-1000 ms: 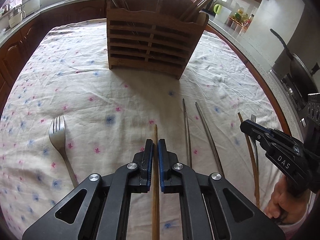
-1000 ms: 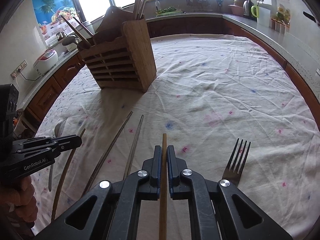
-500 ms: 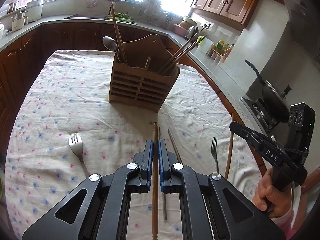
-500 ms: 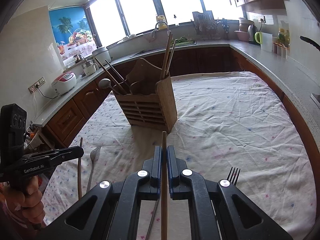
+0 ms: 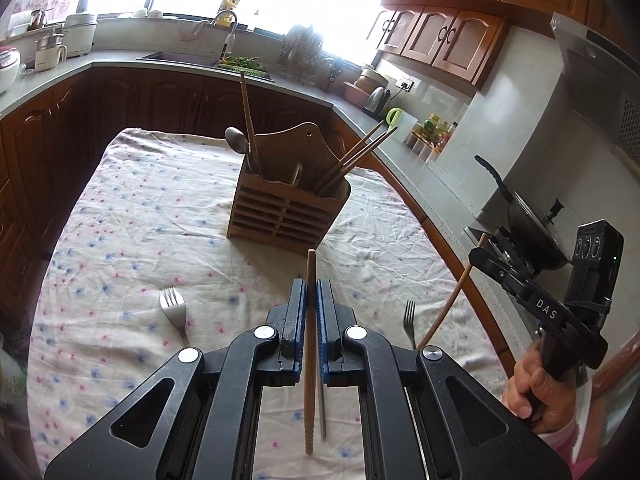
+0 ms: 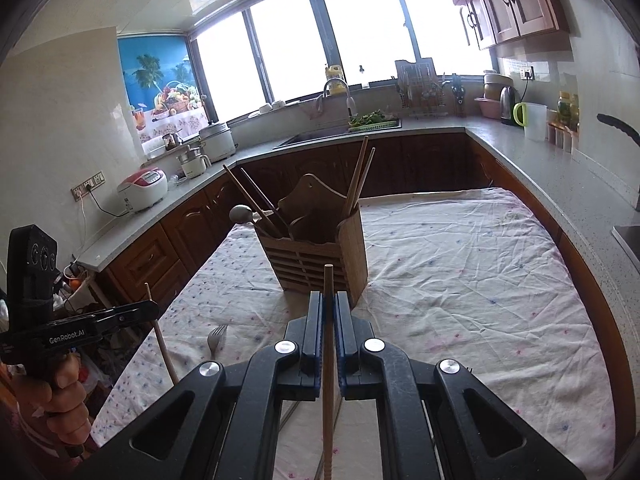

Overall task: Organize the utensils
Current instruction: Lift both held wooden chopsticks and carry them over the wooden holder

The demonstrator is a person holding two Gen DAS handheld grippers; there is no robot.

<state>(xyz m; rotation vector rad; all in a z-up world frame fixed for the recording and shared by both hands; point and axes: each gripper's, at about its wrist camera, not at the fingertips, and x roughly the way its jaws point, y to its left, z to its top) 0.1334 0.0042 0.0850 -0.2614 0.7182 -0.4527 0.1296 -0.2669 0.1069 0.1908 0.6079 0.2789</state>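
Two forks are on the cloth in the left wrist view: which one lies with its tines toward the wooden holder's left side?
The wider fork, left of the left gripper; the narrower fork lies to its right.

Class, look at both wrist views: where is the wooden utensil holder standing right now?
The wooden utensil holder stands upright on the floral tablecloth toward the table's far end, centred in both views, ahead of each hand-held gripper.

A floral tablecloth (image 5: 140, 208) is covering the table. A rice cooker (image 6: 143, 189) is sitting on the grey countertop (image 6: 516, 152), plugged into a wall socket (image 6: 89, 186). A faucet (image 6: 340, 92) is arching over the sink (image 6: 316, 136), with a tray of greens (image 6: 374, 120) lying just beside it. A kettle (image 6: 507, 104) is standing near a white jug (image 6: 532, 120). A lidded wok (image 5: 528, 216) is resting on the stove.
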